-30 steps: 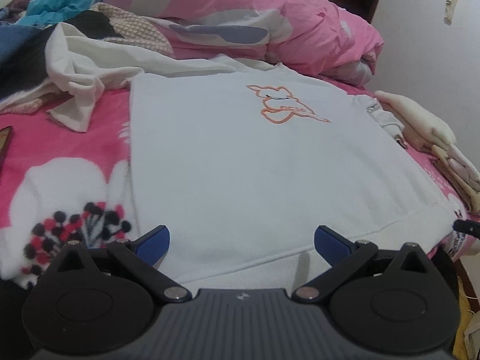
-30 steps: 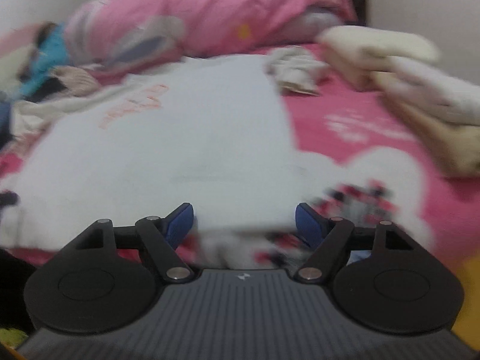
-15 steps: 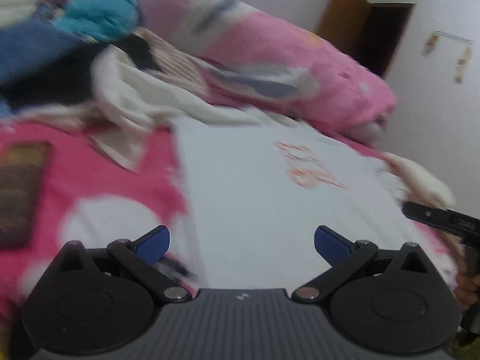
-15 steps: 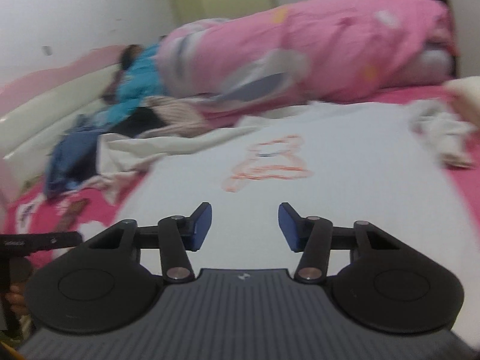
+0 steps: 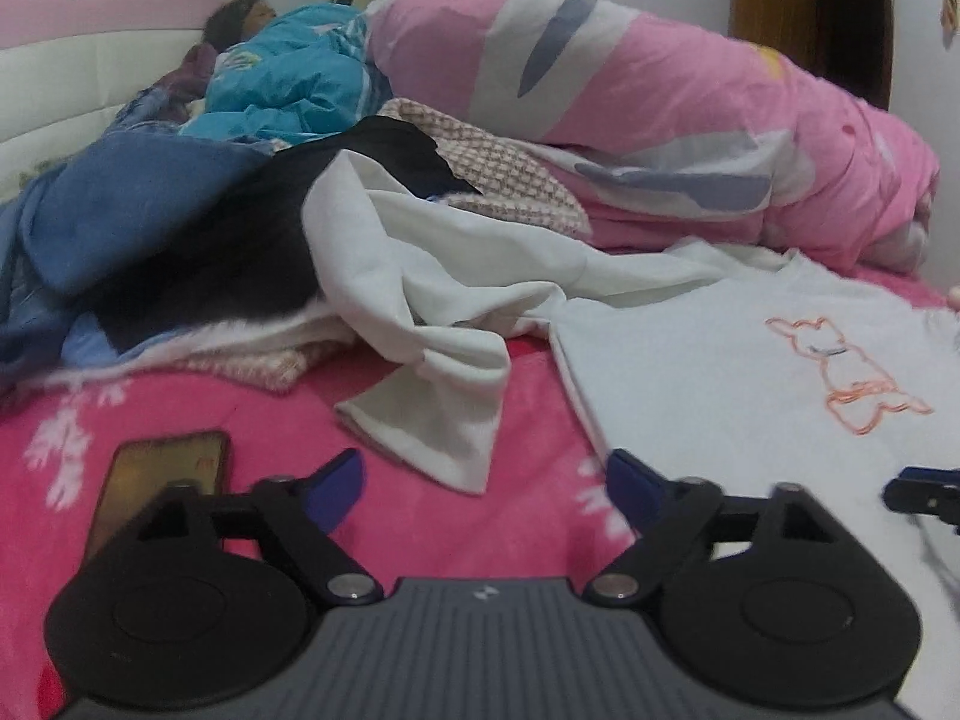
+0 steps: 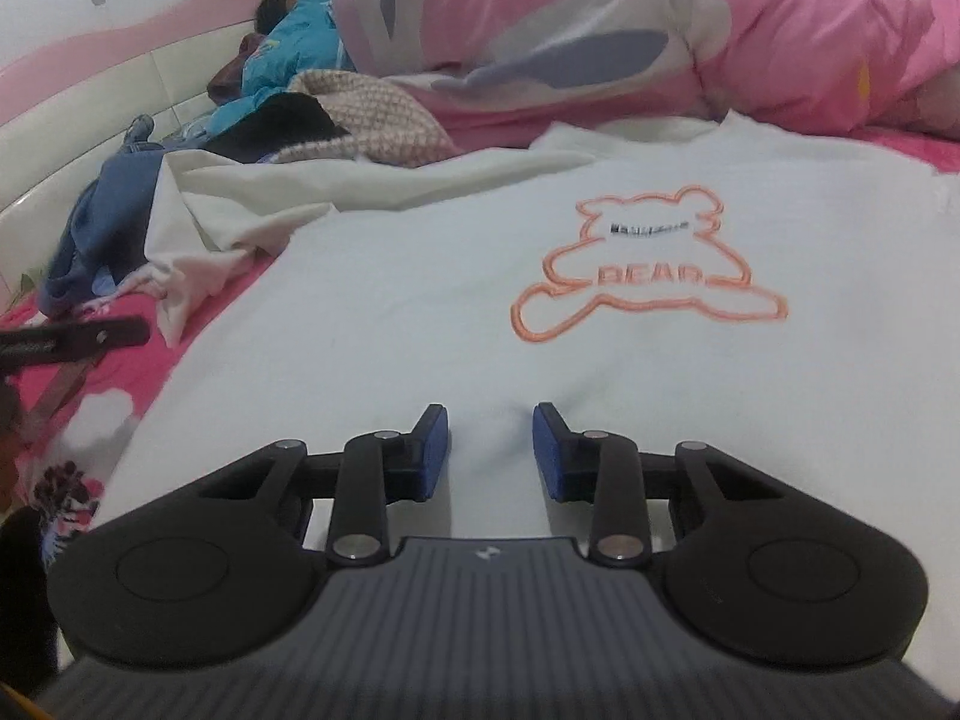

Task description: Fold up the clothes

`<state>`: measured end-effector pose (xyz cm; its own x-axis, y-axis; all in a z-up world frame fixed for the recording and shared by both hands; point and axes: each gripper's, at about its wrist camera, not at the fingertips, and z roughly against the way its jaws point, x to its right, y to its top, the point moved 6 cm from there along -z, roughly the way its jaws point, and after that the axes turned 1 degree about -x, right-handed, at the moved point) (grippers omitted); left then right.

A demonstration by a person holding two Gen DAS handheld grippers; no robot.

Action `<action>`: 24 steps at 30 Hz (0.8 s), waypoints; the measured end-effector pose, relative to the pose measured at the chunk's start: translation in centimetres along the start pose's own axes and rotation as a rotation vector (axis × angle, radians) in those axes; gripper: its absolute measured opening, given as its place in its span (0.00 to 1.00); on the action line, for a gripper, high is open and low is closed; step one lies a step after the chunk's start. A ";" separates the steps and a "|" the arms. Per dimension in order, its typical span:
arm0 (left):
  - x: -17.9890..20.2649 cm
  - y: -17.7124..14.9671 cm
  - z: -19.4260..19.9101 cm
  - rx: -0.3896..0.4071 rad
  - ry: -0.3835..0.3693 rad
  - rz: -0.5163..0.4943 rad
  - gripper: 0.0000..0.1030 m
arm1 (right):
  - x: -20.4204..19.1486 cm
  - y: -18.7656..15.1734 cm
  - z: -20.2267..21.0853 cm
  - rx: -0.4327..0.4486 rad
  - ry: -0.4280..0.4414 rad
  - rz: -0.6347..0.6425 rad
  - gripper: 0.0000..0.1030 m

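While the white sweatshirt (image 6: pixel 456 300) is lying flat across the middle of the pink bedsheet (image 5: pixel 420 516), the right gripper (image 6: pixel 491 450) is hovering low over its near edge — jaws narrow, just closing, nothing pinched. At lower centre, the left gripper (image 5: pixel 483 483) is closing too but gaping wide over bare sheet — a phone (image 5: pixel 162 468) lying at lower left.

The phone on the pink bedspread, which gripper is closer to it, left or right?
Left. The phone lies just beside the left gripper, on the pink bedspread. The right gripper hovers over the white bear shirt, farther away.
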<state>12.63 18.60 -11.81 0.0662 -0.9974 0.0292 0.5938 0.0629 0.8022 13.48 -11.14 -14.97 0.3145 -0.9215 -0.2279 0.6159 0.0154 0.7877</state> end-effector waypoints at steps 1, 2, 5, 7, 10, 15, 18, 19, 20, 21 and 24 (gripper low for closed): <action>0.0 0.1 -0.5 -0.006 -0.001 -0.002 0.74 | 0.2 0.0 0.1 0.006 0.011 -0.010 0.30; 0.0 0.2 -1.0 -0.010 -0.003 -0.003 0.73 | 0.4 -0.1 0.1 0.009 0.021 -0.024 0.30; 0.1 0.6 -1.9 -0.032 0.000 0.023 0.67 | 0.8 -0.2 0.0 0.014 0.043 -0.052 0.30; 0.2 0.9 -1.8 -0.030 0.010 0.045 0.65 | 0.8 -0.1 -0.1 0.013 0.045 -0.054 0.30; 0.9 2.1 -0.7 0.018 0.028 0.048 0.65 | 0.8 0.1 -0.1 0.001 0.050 -0.065 0.30; 4.2 6.0 -0.9 0.052 -0.108 0.022 0.66 | 1.3 2.9 1.7 -0.037 0.110 -0.107 0.32; 6.9 8.2 -4.4 0.000 -0.248 0.040 0.65 | 2.0 7.0 2.7 -0.010 0.157 -0.081 0.32; 7.8 8.5 -5.7 -0.012 -0.272 0.036 0.65 | 2.4 8.5 2.1 -0.007 0.157 -0.069 0.32; 8.7 8.8 -7.0 -0.023 -0.286 0.027 0.65 | 2.8 10.0 1.5 -0.004 0.158 -0.056 0.32; 9.5 9.0 -8.3 -0.030 -0.296 0.016 0.62 | 3.1 11.4 0.9 -0.001 0.158 -0.044 0.32; 10.9 8.4 -11.5 -0.042 -0.287 0.002 0.58 | 4.1 15.5 -2.1 0.014 0.153 0.000 0.32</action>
<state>27.56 8.69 -11.67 -0.1586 -0.9662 0.2031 0.6268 0.0604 0.7768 25.85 -13.89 -4.90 0.4216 -0.8516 -0.3115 0.6060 0.0091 0.7954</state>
